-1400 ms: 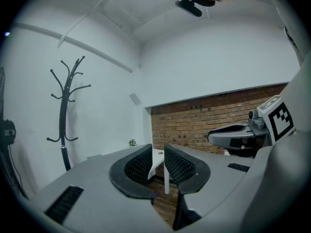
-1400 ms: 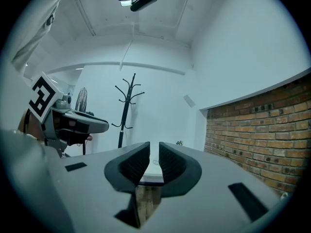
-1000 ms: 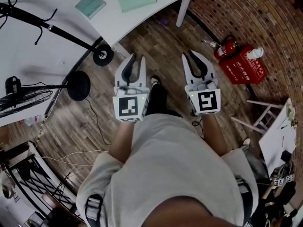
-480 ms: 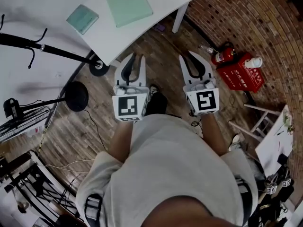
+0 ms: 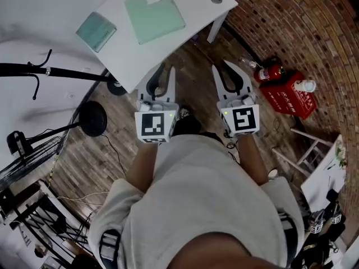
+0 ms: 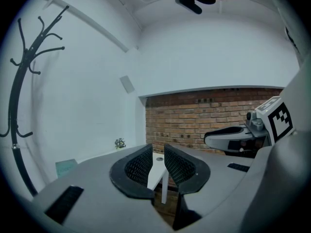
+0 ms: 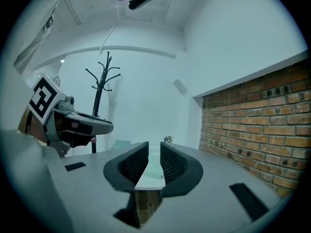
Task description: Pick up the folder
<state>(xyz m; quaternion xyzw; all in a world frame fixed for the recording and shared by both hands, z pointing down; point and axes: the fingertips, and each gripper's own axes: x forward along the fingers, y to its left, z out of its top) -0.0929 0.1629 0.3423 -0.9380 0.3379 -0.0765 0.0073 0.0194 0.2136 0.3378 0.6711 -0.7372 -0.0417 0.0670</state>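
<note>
A light green folder lies flat on the white table at the top of the head view. A smaller teal booklet lies to its left. Both grippers are held side by side over the wooden floor, short of the table's near edge. My left gripper points at that edge, jaws a little apart and empty. My right gripper is also narrowly open and empty. In the right gripper view the table and a pale green patch, likely the folder, show between the jaws. The left gripper view shows the table's corner.
A black coat rack leans at the left, its round base on the floor. A fire extinguisher and a red box sit by the curved brick wall. A white stool stands at the right.
The table with the folder has come nearer and sits lower in the head view. Both grippers have travelled forward towards it together, jaws unchanged.
</note>
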